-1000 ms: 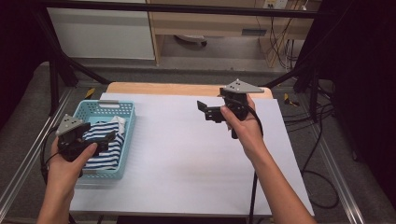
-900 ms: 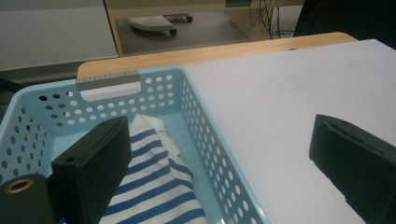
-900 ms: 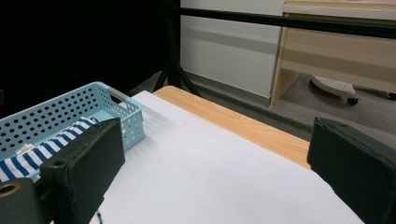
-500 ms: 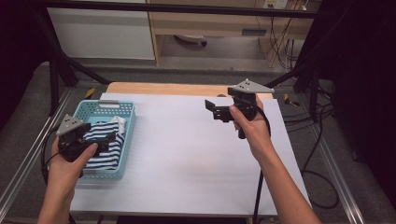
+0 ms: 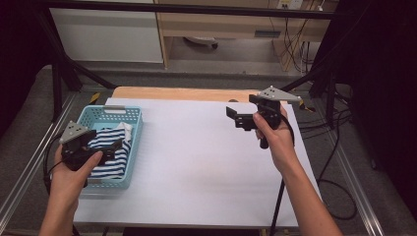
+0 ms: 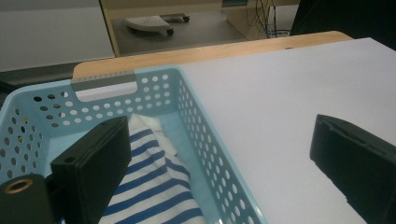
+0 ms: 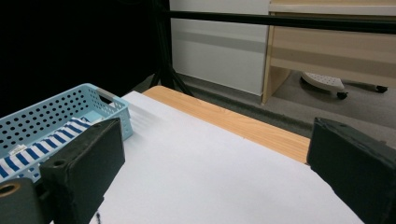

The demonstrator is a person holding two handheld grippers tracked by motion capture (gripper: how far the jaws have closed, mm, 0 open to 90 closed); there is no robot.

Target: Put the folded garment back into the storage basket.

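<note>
Since a second ago, only the right tool [image 5: 235, 117] has drifted rightward, jaws wide over bare surface [image 5: 196, 162]. At left, the left tool [image 5: 110, 147] hovers wide open over the striped cloth [image 5: 109, 152] in the blue basket [image 5: 129, 114]: soft, light, best pinched at a raised fold.

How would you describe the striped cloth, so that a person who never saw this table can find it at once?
Start at the white table and go to its left edge, where a light blue perforated basket stands. The striped cloth lies folded inside, under the open left gripper. Its navy and white stripes set it apart.
</note>
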